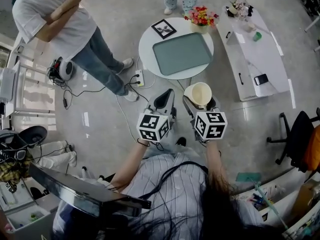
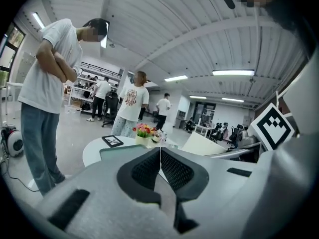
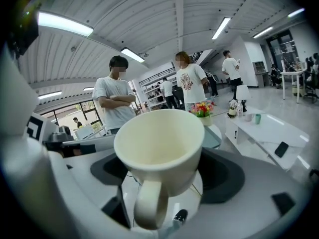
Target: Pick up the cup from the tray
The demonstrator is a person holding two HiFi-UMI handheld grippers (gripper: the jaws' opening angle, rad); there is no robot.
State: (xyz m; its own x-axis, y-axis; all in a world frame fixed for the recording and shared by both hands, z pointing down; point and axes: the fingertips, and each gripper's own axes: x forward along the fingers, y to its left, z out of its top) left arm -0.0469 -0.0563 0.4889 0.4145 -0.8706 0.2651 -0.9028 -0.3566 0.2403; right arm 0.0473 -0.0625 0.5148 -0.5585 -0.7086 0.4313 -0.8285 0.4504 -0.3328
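Right gripper (image 1: 200,103) clamps cup (image 1: 198,93) walls, near side of tray (image 1: 182,53); rigid, likely slick, breakable. Left gripper (image 1: 163,99) closed, empty.

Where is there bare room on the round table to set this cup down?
The whole tray is bare, the widest patch for the cup. A thin bare strip of table runs along the tray's left edge. The far edge is crowded, with the frame and flowers.
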